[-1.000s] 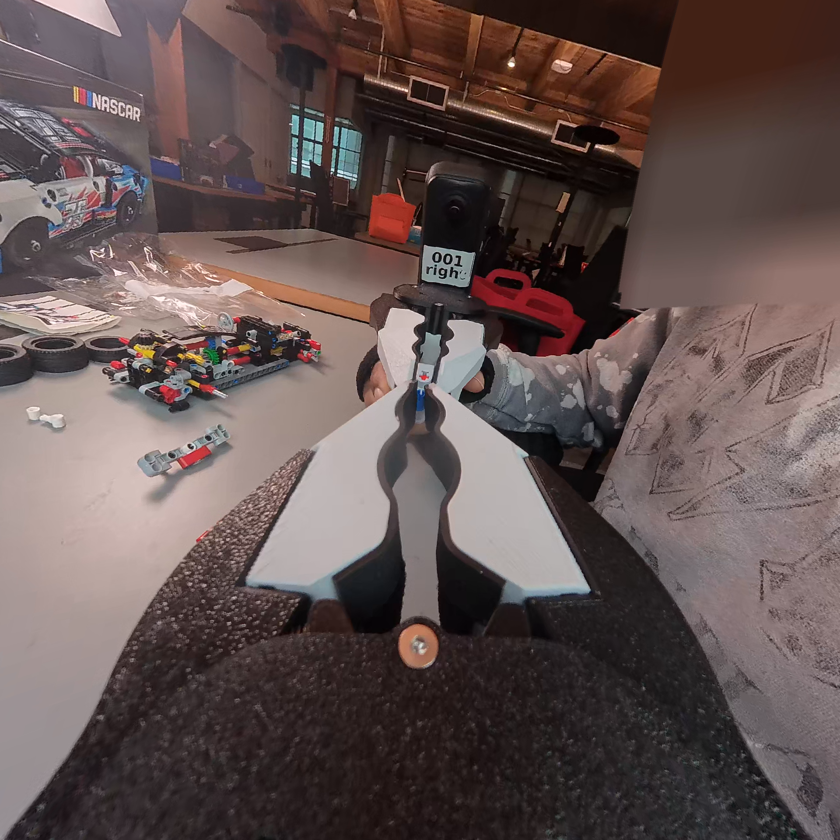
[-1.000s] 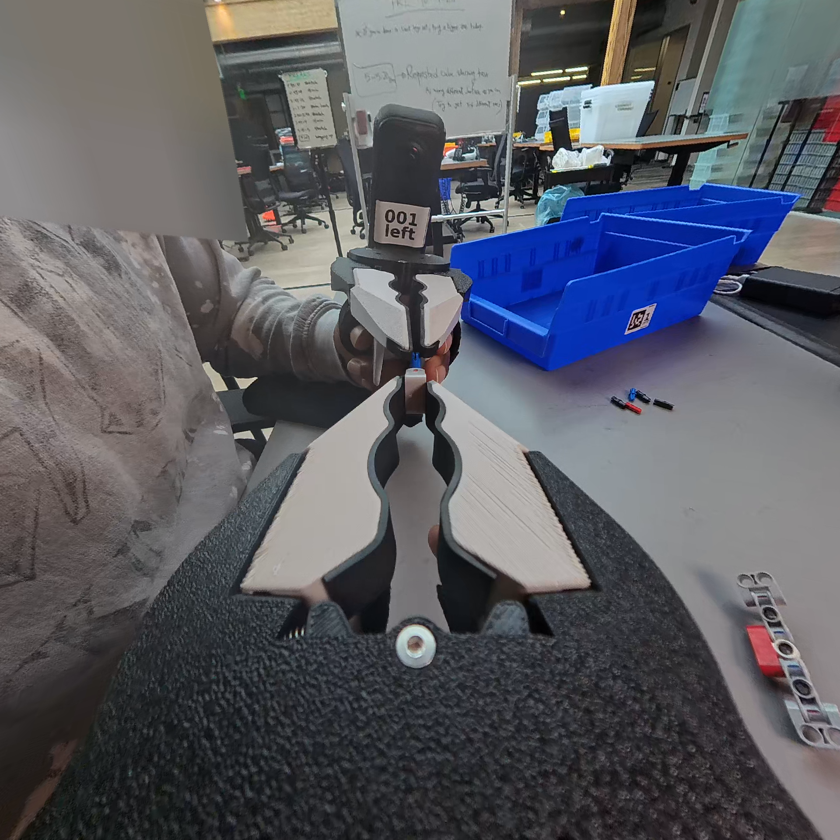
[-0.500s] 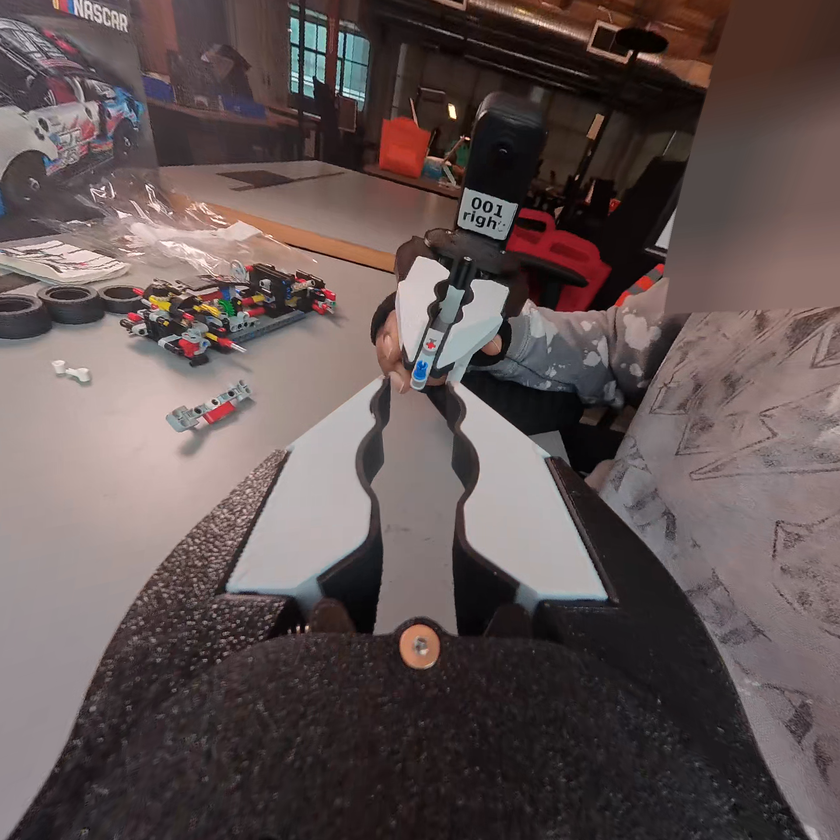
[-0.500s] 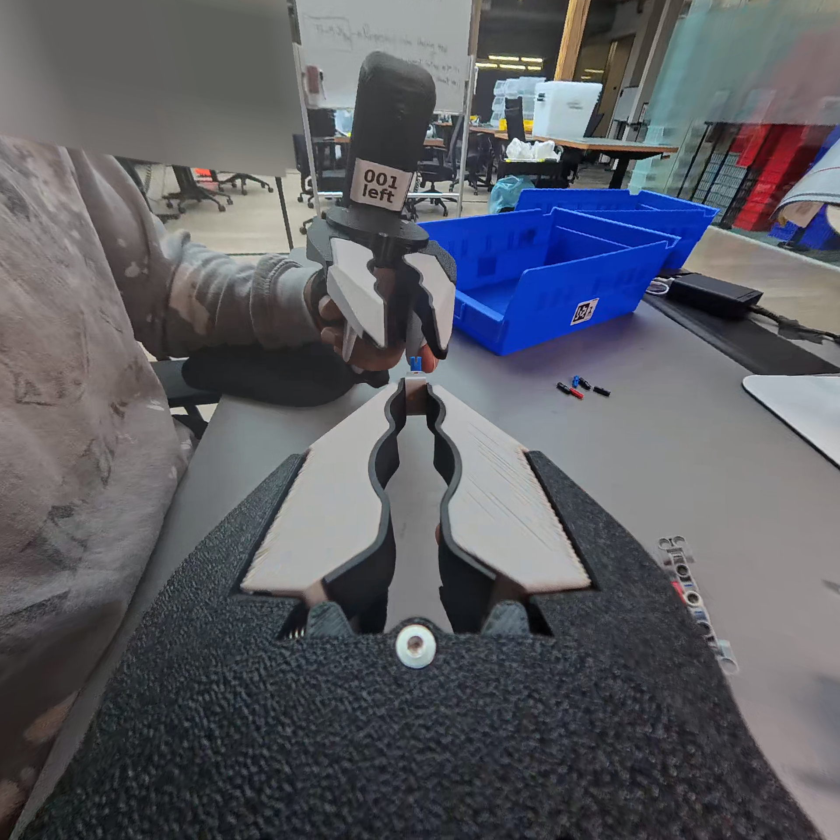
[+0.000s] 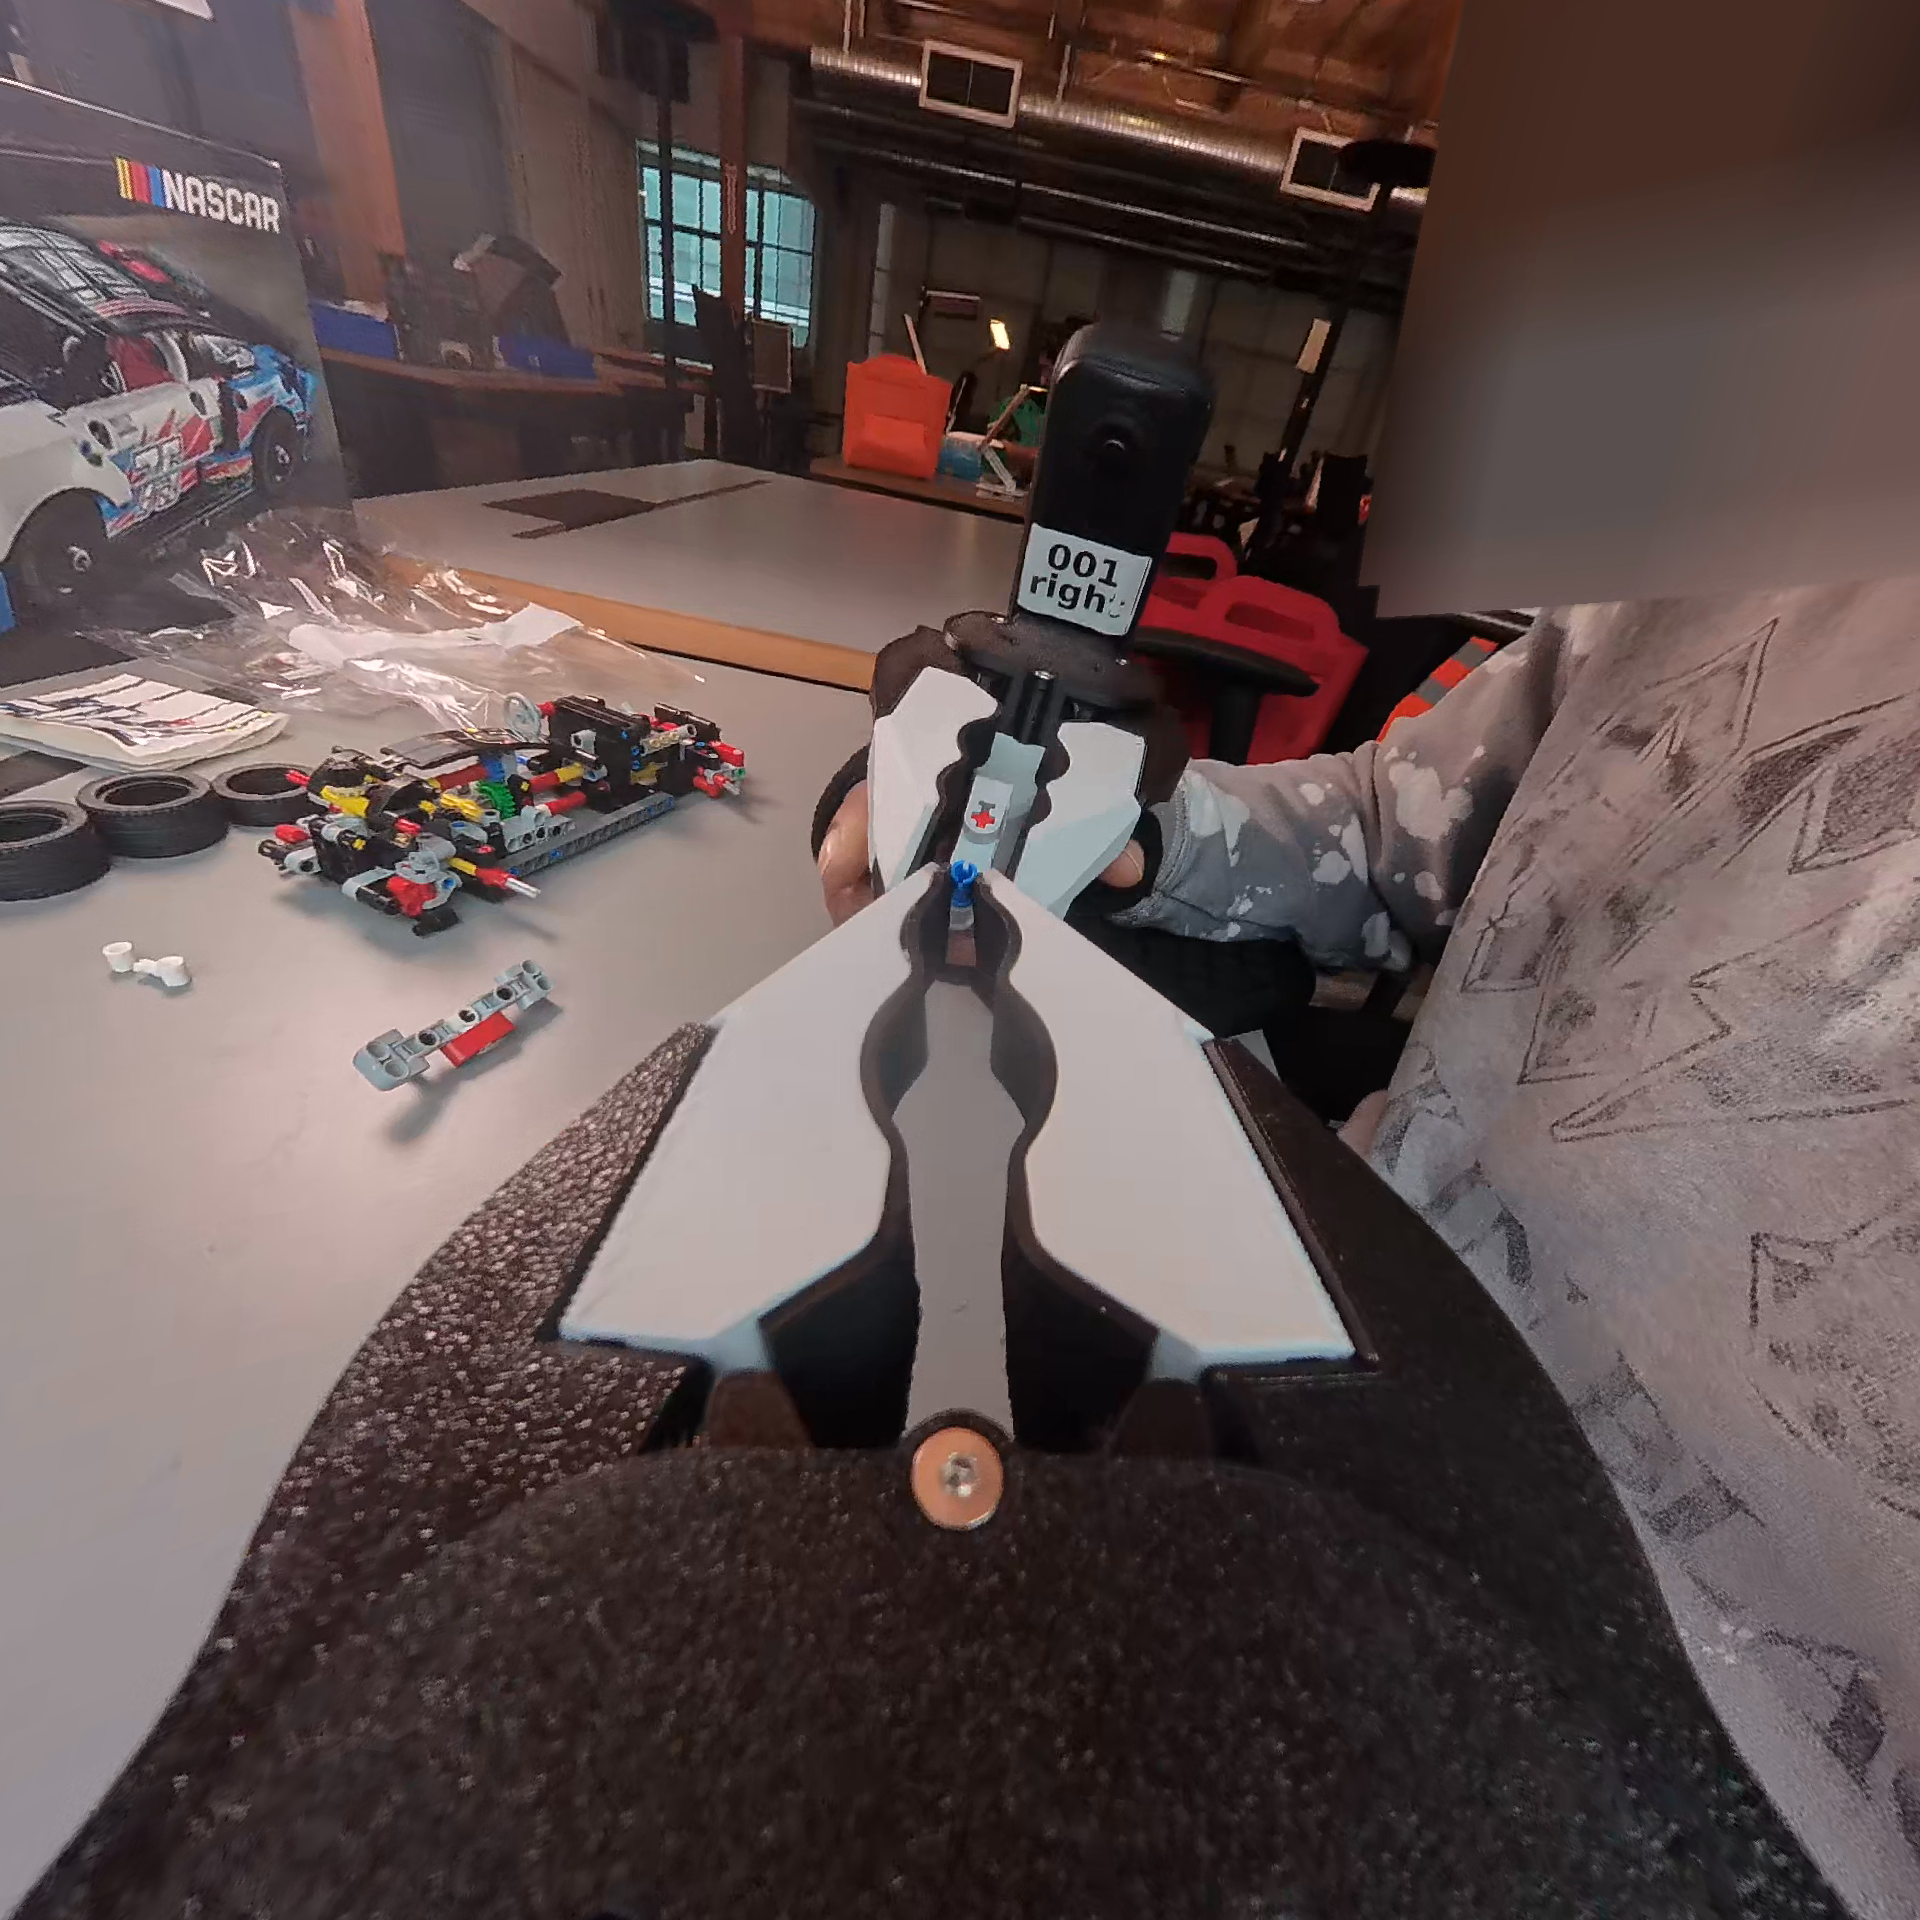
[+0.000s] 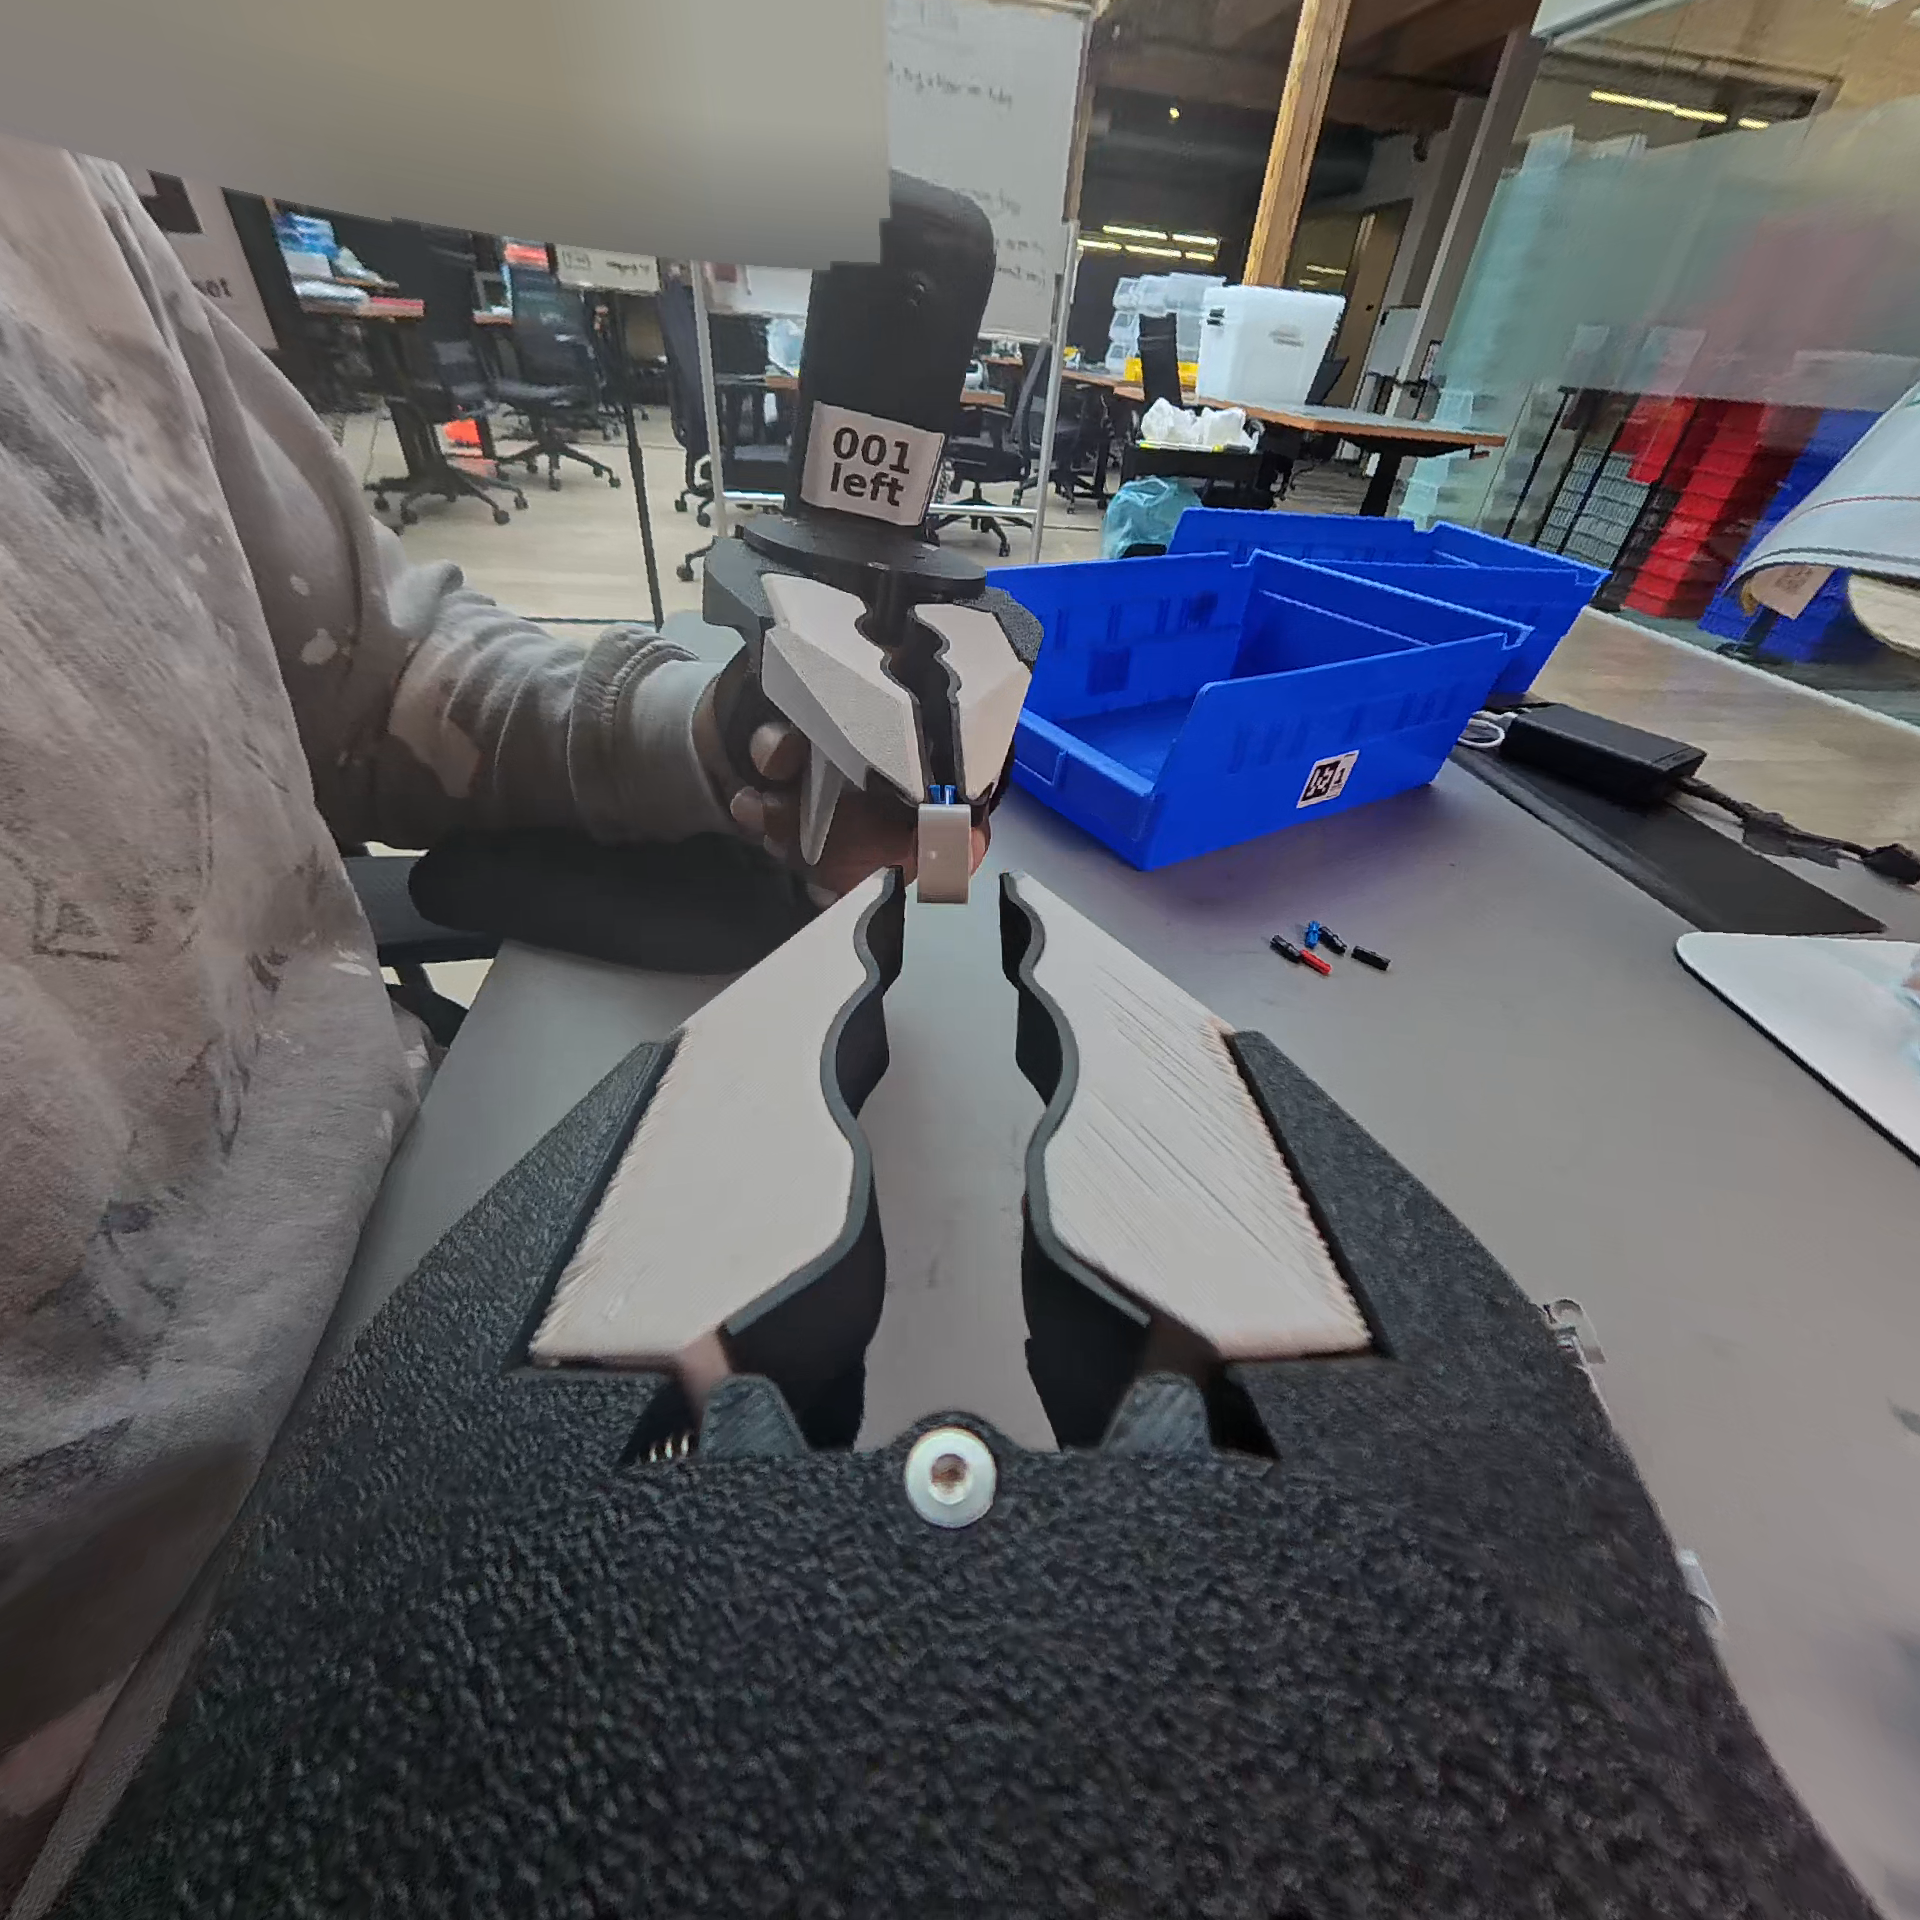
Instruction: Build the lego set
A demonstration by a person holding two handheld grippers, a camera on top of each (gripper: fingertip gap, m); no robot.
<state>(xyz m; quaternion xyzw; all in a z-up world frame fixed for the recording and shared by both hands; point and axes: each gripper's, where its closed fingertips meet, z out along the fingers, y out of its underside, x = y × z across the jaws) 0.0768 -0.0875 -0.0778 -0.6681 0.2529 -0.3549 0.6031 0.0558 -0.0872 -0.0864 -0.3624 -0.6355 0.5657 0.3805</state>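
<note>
My left gripper (image 5: 961,885) is shut on a small blue pin (image 5: 964,878). The pin is plugged into a short grey beam (image 5: 992,805) with a red cross-hole. In the right wrist view the beam (image 6: 943,852) hangs from the pin (image 6: 940,795) at the left gripper's (image 6: 940,800) tips. My right gripper (image 6: 948,883) is open, with a finger on each side of the beam and a gap to it. It faces the left gripper across the table (image 5: 208,1195) and also shows in the left wrist view (image 5: 992,831).
A part-built car chassis (image 5: 499,800), black tyres (image 5: 145,821), a grey and red beam piece (image 5: 457,1029) and white bits (image 5: 145,961) lie at left, with plastic bags (image 5: 416,634) and the set's box (image 5: 135,343) behind. Blue bins (image 6: 1299,686) and loose pins (image 6: 1325,945) lie right.
Half a second ago the right gripper held the beam and the left was open and apart. Now the left has shut on the blue pin and the right has opened off the beam.
</note>
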